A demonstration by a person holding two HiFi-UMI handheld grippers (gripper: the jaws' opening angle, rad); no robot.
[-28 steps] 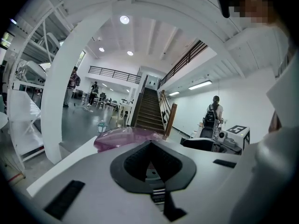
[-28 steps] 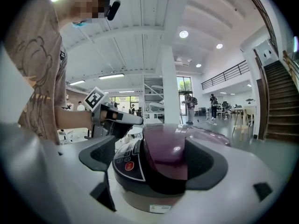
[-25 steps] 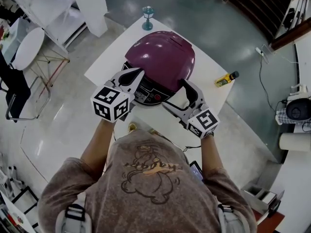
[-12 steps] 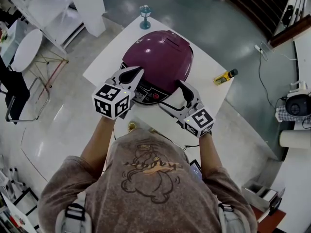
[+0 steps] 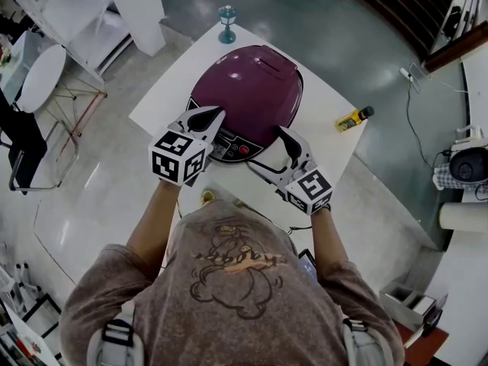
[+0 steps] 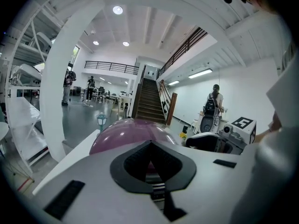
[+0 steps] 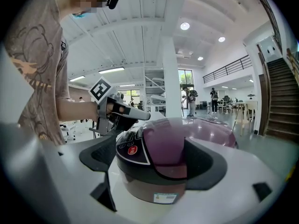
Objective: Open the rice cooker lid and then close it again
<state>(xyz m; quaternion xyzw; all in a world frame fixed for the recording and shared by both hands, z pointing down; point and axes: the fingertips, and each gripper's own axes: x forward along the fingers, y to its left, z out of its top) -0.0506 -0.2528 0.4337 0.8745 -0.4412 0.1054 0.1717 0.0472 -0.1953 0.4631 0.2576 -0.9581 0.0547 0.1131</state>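
A purple rice cooker stands on the white table, its domed lid down. Its control panel with a red button faces me. My left gripper is shut, its tip at the cooker's front left edge, next to the panel. The left gripper view shows the closed jaws with the purple dome just beyond. My right gripper is open at the cooker's front right. In the right gripper view its jaws frame the cooker, and the left gripper sits above the panel.
A small teal lamp stands at the table's far corner. A yellow bottle lies near the right edge. A white pillar and a round side table stand to the left on the floor.
The right gripper has shifted slightly left and nearer to me along the cooker's front. The left gripper has hardly moved. The lid looks flatter than a second ago.
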